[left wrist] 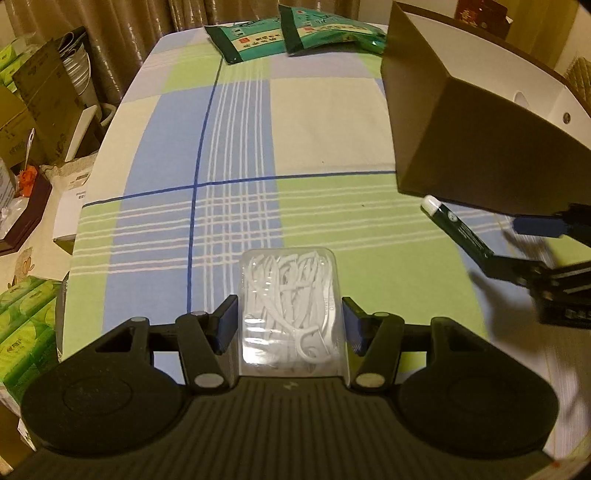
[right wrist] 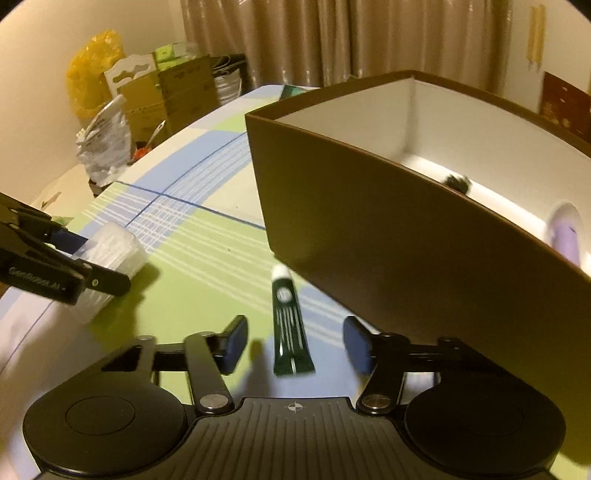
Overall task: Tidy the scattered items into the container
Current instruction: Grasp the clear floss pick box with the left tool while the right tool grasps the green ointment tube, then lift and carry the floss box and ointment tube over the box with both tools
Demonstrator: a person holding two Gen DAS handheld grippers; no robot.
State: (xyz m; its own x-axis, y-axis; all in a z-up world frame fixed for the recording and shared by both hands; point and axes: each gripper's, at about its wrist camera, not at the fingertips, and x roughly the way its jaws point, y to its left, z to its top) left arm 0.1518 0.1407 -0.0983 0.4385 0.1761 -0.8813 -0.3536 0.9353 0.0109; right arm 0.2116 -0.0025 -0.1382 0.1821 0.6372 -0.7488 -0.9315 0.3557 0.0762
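Observation:
A clear plastic box of white floss picks [left wrist: 291, 310] lies on the checked cloth between the pads of my left gripper [left wrist: 290, 325]; the pads stand at its sides, and contact is not clear. It also shows in the right wrist view [right wrist: 110, 254]. A dark green tube with a white cap [right wrist: 290, 321] lies between the open fingers of my right gripper [right wrist: 295, 345], untouched; it shows in the left wrist view too [left wrist: 458, 229]. The brown container [right wrist: 369, 206] with white inside stands just right of the tube and holds a purple item [right wrist: 565, 236] and a dark item [right wrist: 458, 182].
Two green packets [left wrist: 295, 33] lie at the table's far end. Cardboard boxes and bags [right wrist: 166, 96] stand beyond the table's left edge, green tissue packs [left wrist: 26, 317] lower left. The checked cloth [left wrist: 295, 129] covers the table.

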